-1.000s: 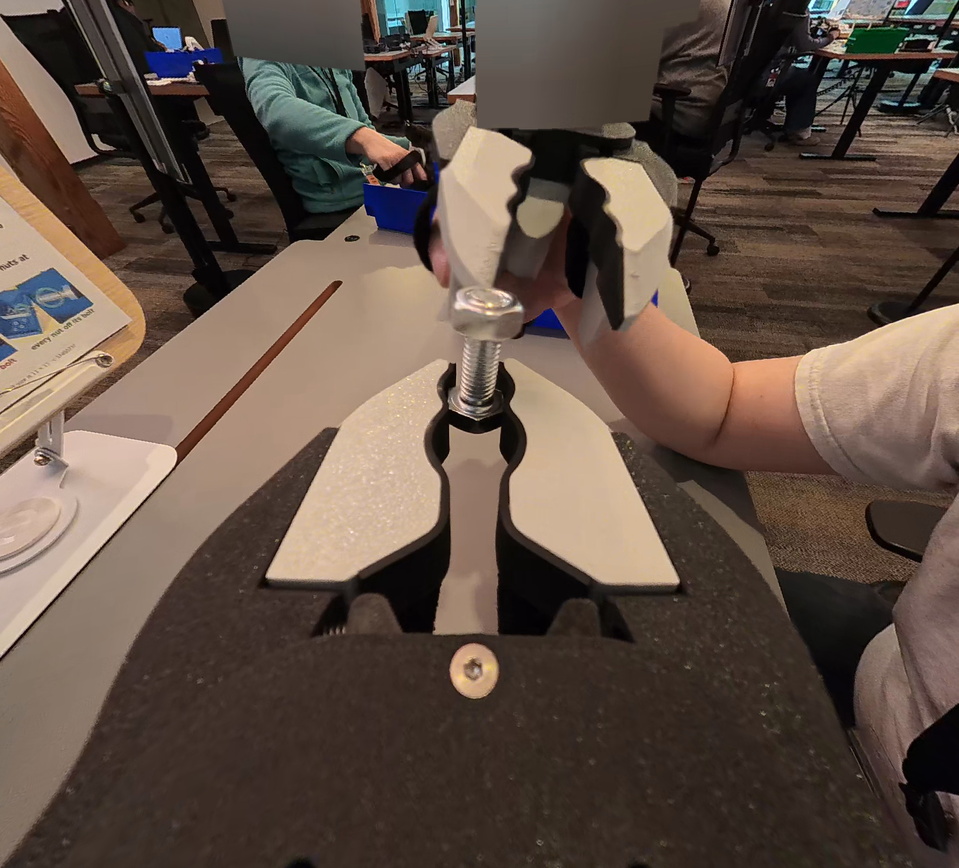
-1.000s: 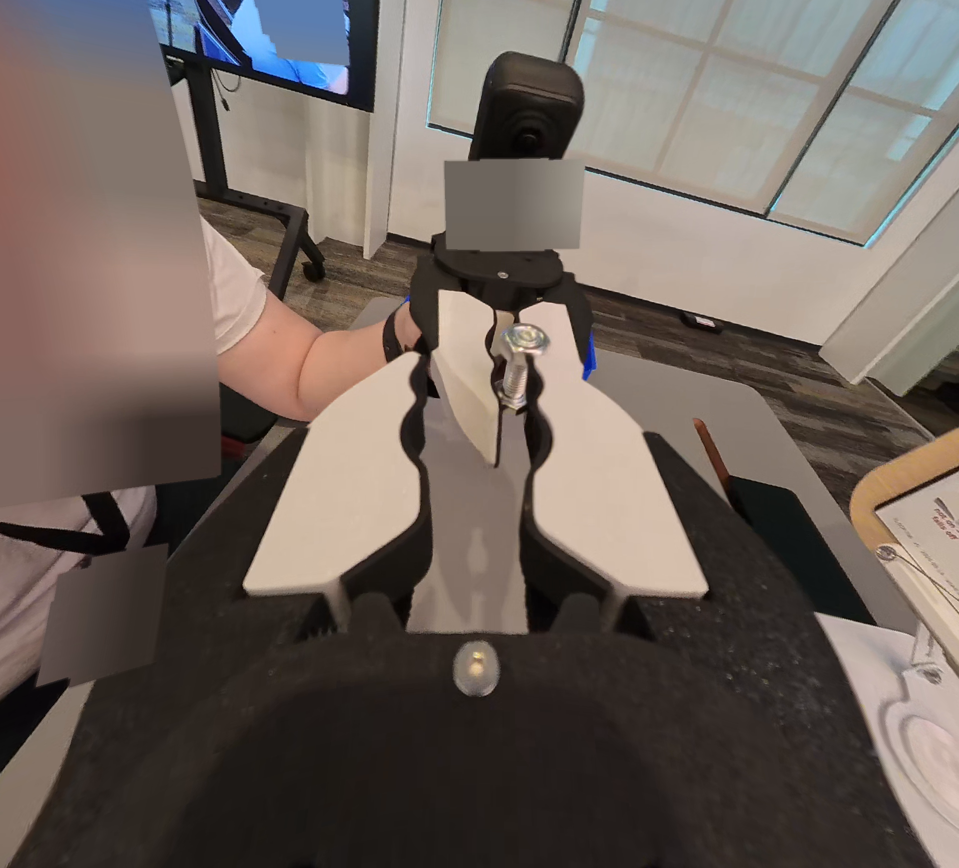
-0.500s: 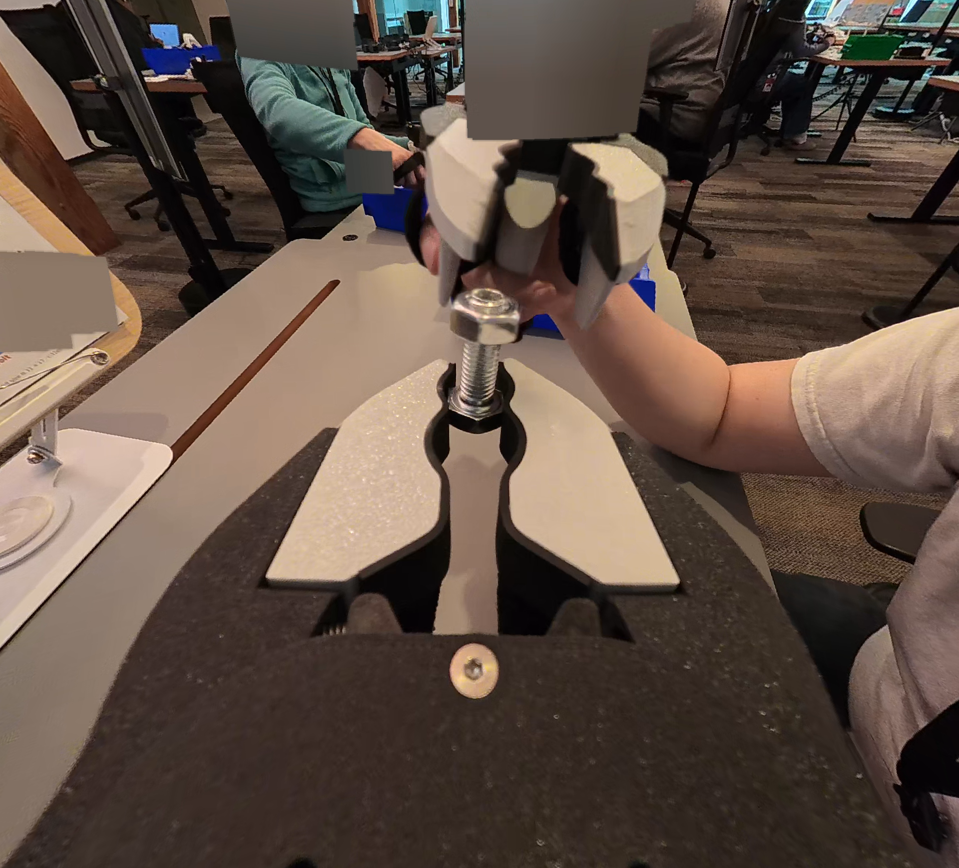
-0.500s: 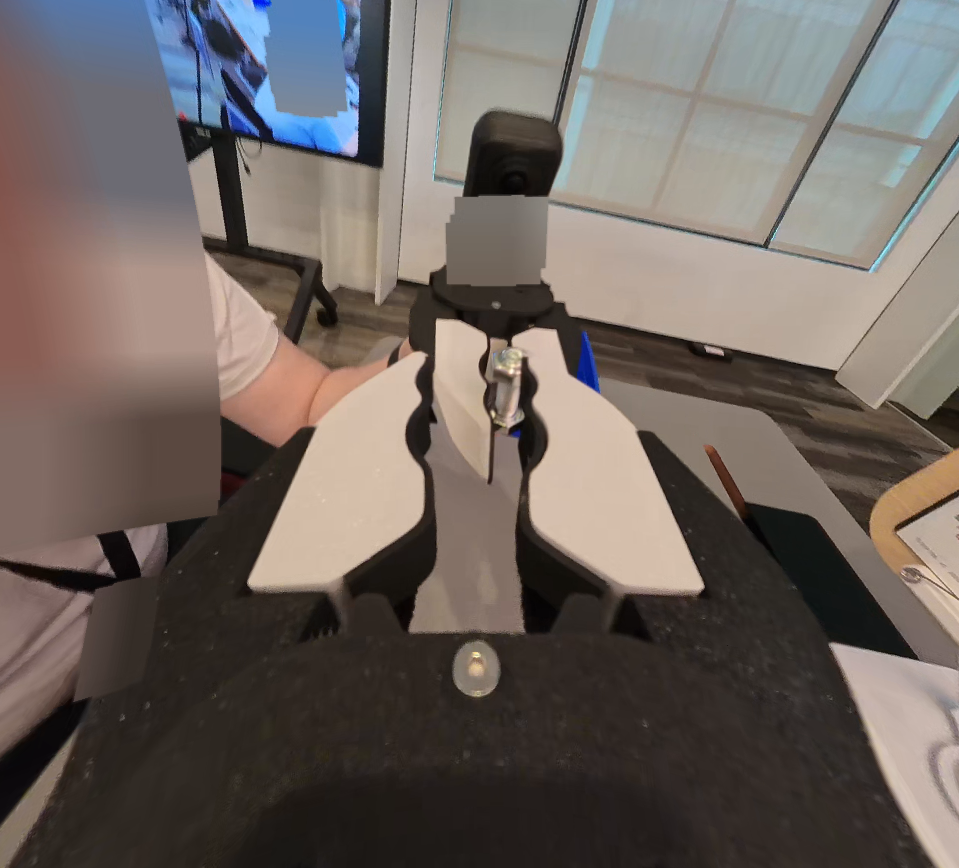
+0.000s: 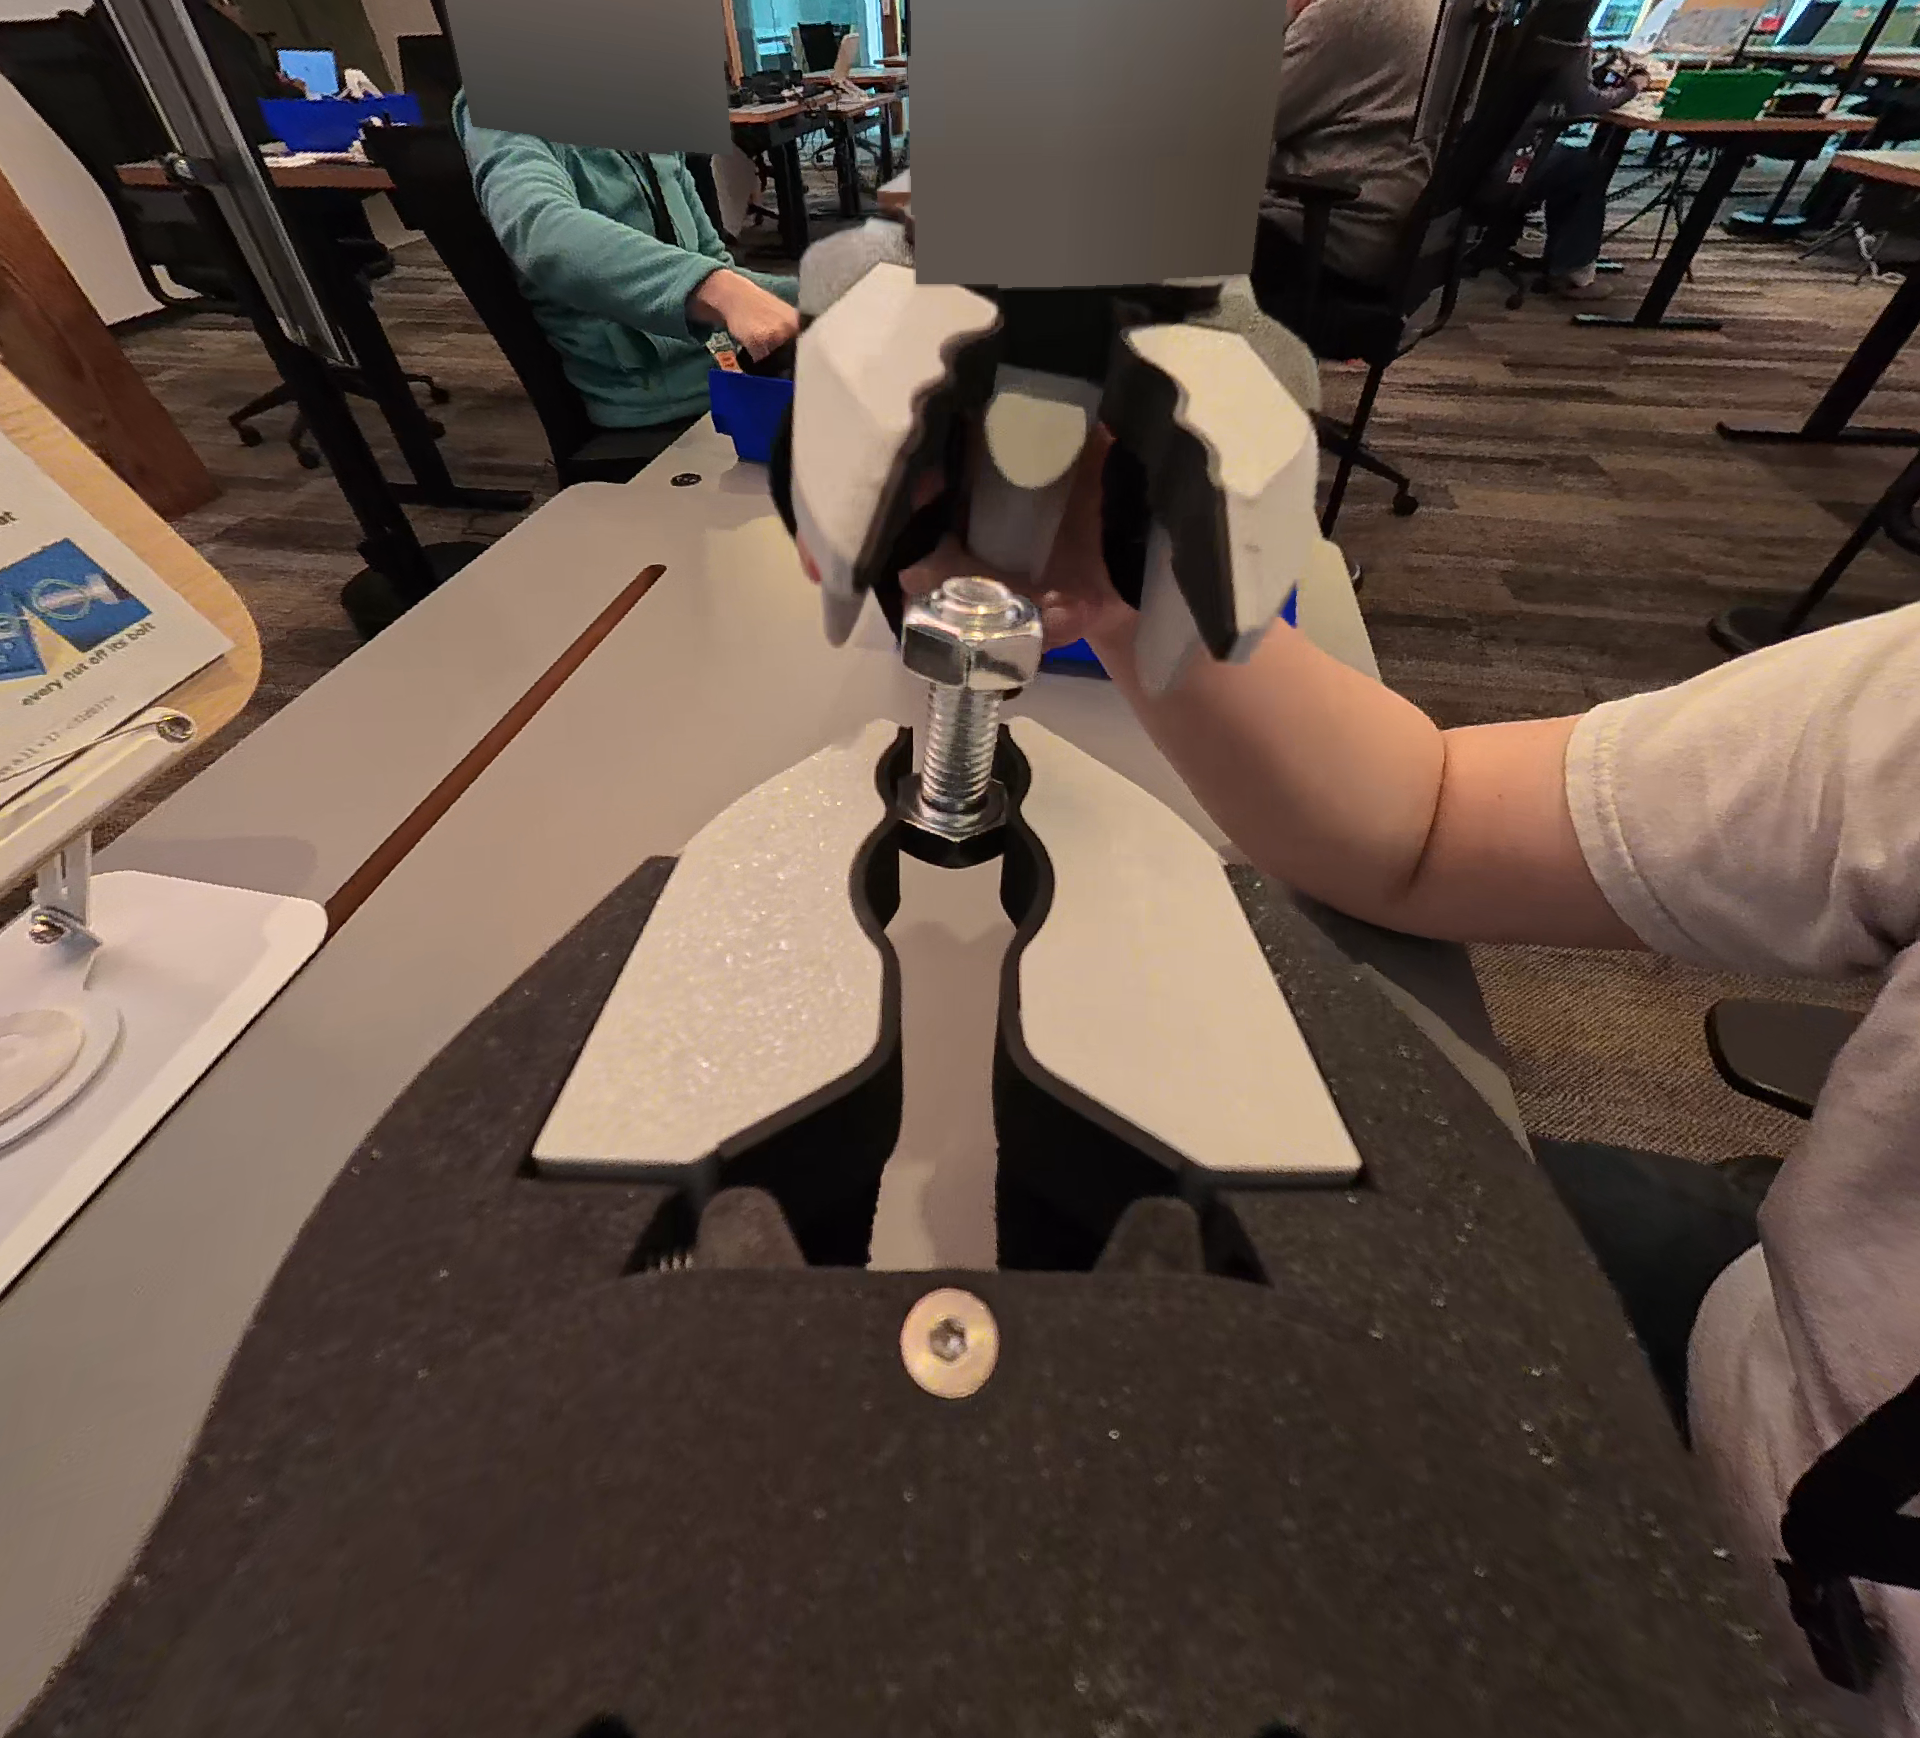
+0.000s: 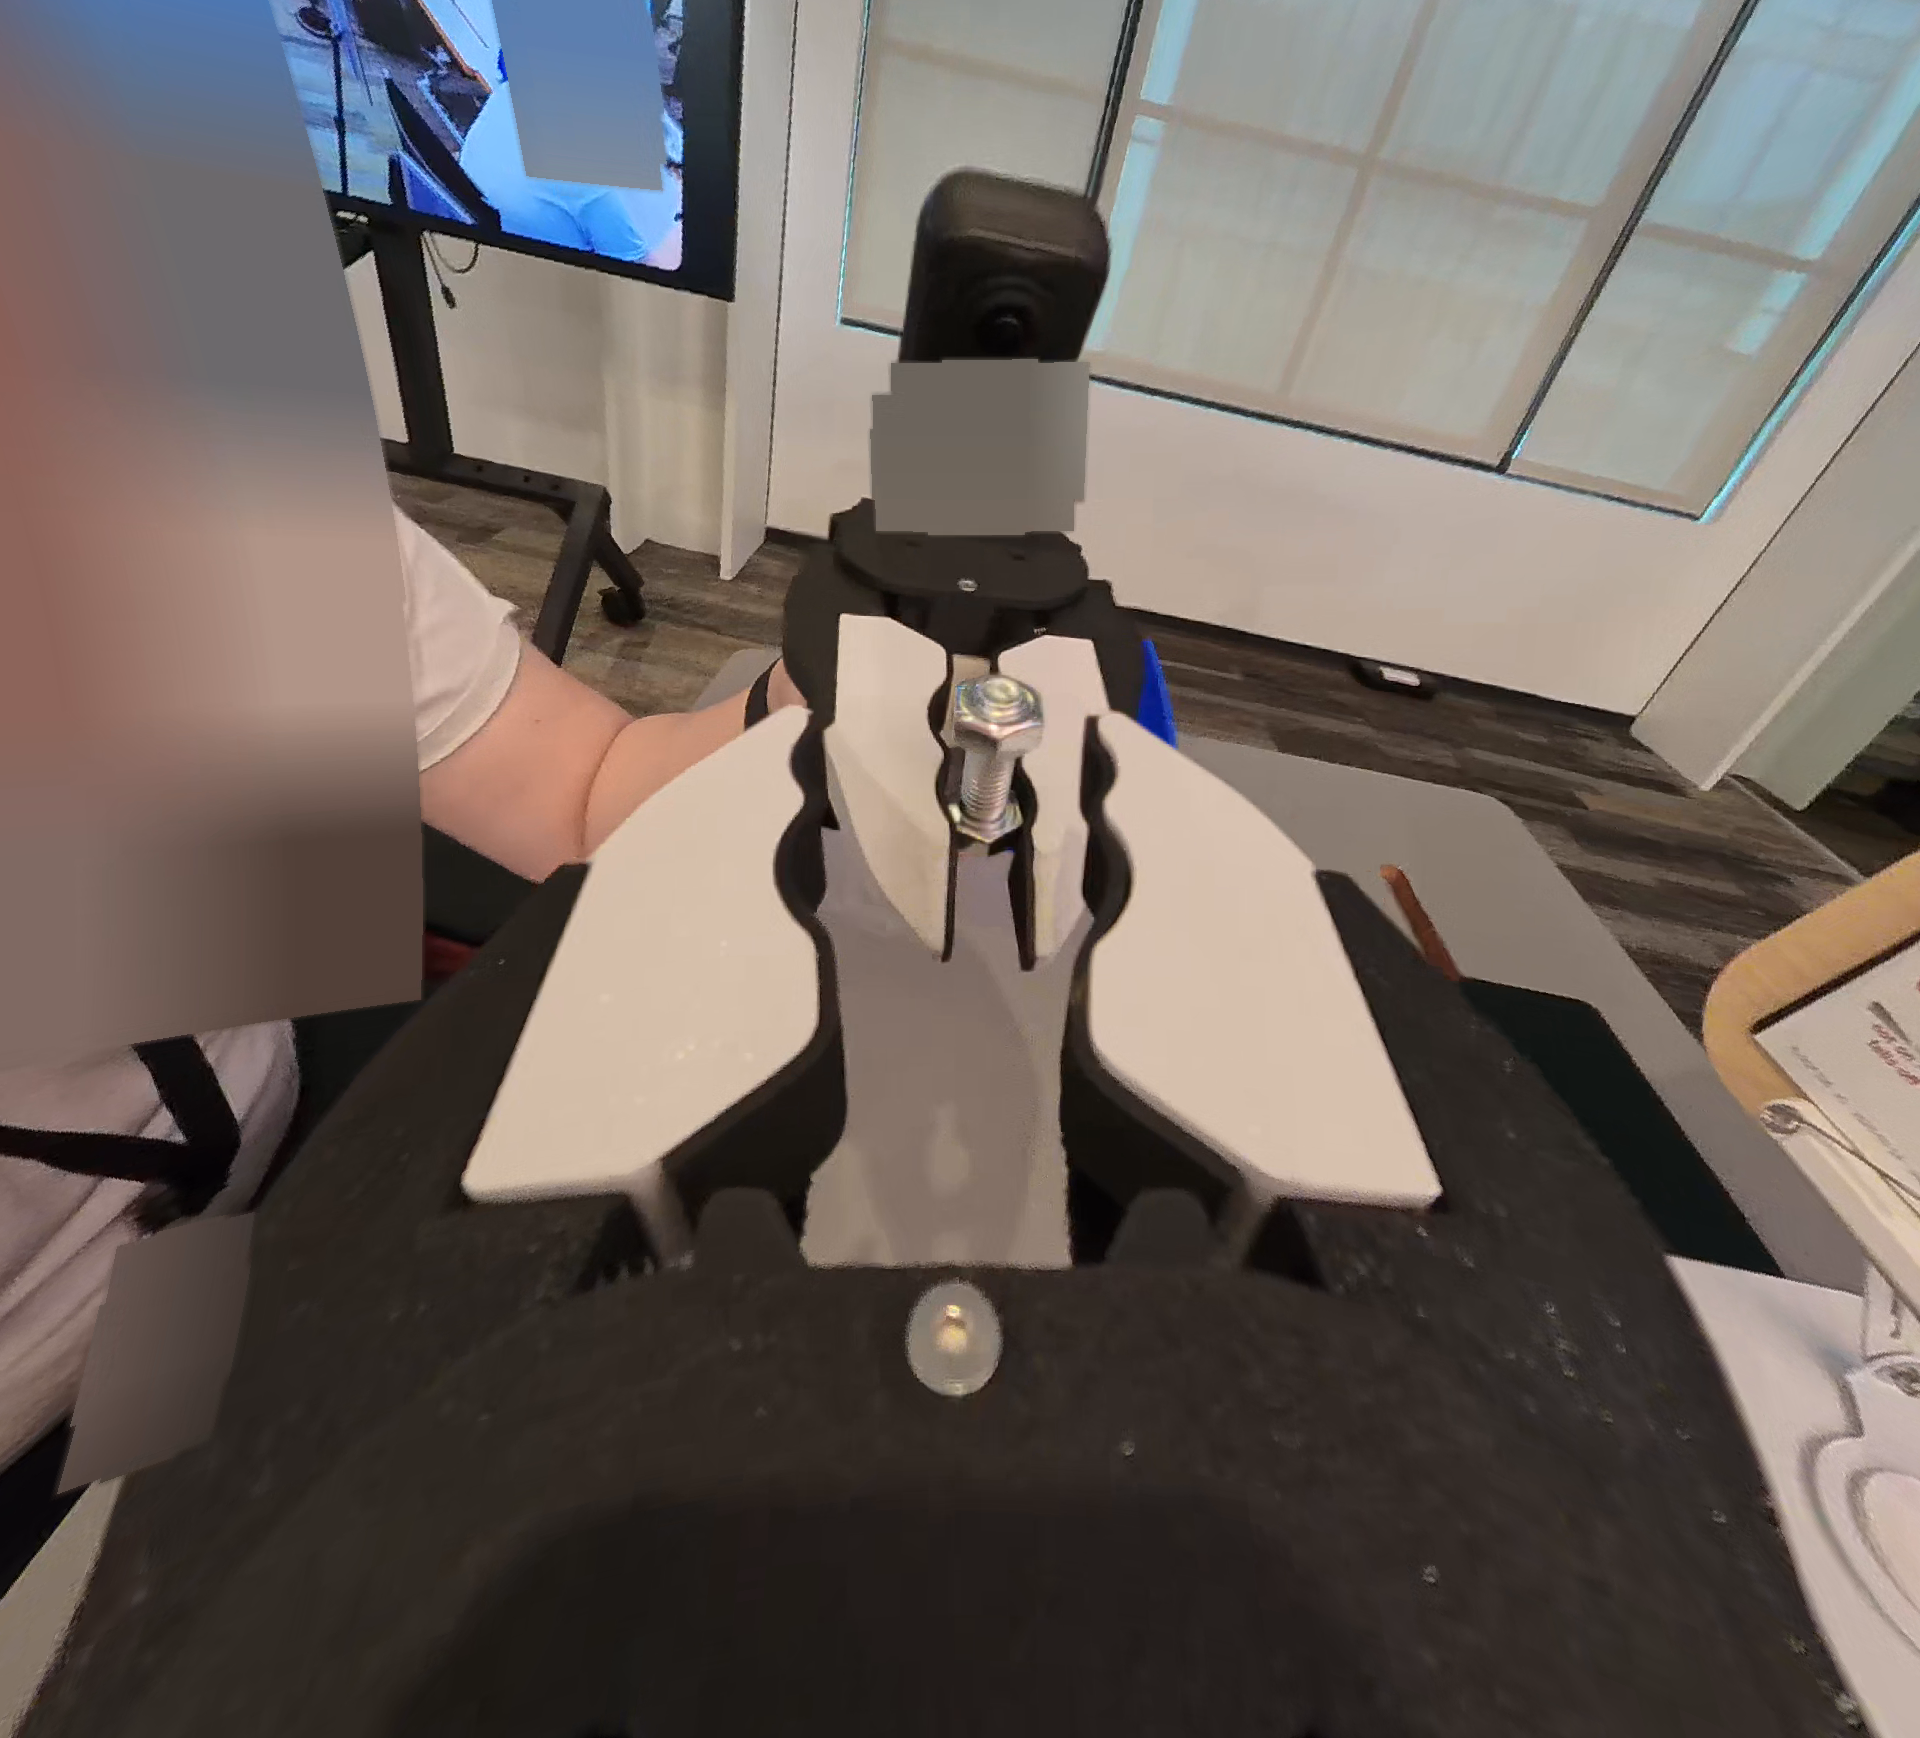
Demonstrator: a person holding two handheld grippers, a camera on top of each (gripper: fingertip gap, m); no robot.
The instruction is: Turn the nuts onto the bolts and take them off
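the left gripper (image 5: 951, 815) clamps the bolt (image 5: 958, 743) low; the right gripper (image 6: 951, 841) hangs released. hard, slick steel: i'd grip the nut (image 5: 969, 644) by its flats.

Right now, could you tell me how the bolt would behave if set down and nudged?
The bolt looks like solid bright metal, so probably stiff and heavy for its size. Its round threaded shank would likely roll on the smooth table. With the nut at its upper end, it seems top-heavy, apt to tip if stood upright.
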